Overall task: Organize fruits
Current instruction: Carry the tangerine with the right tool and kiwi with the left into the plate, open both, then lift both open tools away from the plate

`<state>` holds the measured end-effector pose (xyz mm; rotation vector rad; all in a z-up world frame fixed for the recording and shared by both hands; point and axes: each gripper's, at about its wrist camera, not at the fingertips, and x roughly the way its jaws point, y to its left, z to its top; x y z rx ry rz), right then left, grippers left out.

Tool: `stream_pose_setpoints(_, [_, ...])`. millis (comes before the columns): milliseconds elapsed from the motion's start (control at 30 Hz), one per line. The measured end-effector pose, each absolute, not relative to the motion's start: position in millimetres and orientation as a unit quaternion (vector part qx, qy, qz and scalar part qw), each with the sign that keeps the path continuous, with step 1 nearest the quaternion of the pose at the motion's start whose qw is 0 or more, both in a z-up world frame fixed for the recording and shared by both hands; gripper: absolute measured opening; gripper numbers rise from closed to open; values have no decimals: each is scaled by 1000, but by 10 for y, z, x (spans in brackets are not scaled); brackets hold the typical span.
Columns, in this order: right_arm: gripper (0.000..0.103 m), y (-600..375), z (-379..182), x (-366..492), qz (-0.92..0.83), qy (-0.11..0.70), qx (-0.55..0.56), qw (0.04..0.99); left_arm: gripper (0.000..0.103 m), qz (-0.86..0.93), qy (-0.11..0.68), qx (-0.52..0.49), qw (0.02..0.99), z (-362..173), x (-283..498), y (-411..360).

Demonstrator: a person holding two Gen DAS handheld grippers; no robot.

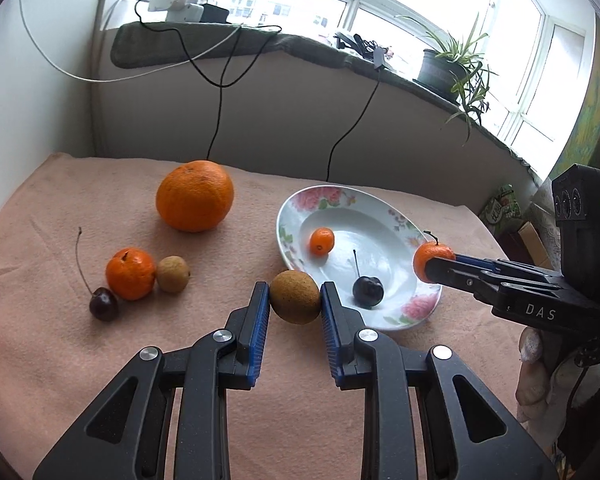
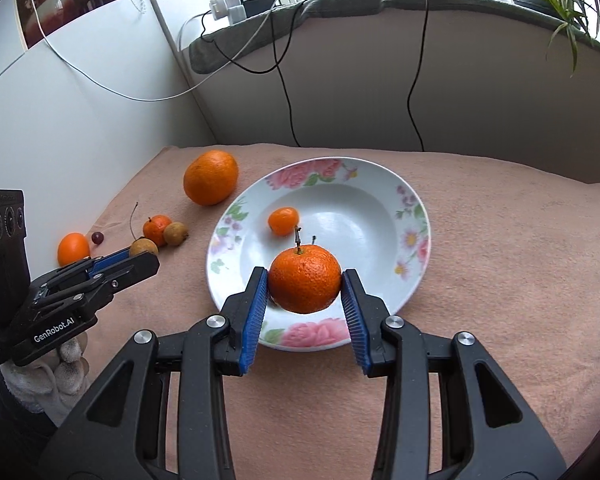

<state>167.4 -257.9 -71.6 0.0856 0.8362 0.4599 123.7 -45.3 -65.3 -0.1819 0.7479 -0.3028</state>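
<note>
Over glossy floral plate (image 2: 414,216), dimpled round tangerine (image 2: 304,280), rough brown longan (image 1: 295,297)

The floral plate (image 2: 414,216) was taken as landmark. Its far and right inner parts were left bare; its near-left part was occupied by a kumquat (image 2: 283,221) and a dark cherry (image 1: 367,291). To its right, open pink cloth (image 2: 500,264) was found, free for passage. To its left, the way was blocked by a large orange (image 2: 211,177) and, nearer, a cluster of small fruits (image 1: 140,276).
</note>
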Motion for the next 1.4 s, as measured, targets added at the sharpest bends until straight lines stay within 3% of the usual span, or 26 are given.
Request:
stream_pose_setpoints(1000, [40, -2650, -800, 1724, 201, 405, 4, 892, 25, -171, 387, -54, 904, -724, 1472, -858])
stream_pose_setpoints(1100, [40, -2628, -811, 1735, 197, 407, -3, 892, 39, -169, 385, -52, 906, -708, 1469, -855])
stream_pose_setpoints(1133, [41, -2628, -811, 1736, 194, 407, -4, 893, 43, -169, 384, -53, 906, -705, 1467, -851])
stream_pose_setpoints(1233, [73, -2656, -775, 1721, 188, 396, 1, 899, 43, -169, 384, -54, 906, -705, 1459, -840])
stream_pose_setpoints(1400, [76, -2699, -690, 1697, 182, 383, 7, 906, 57, -167, 382, -53, 908, -696, 1431, -833])
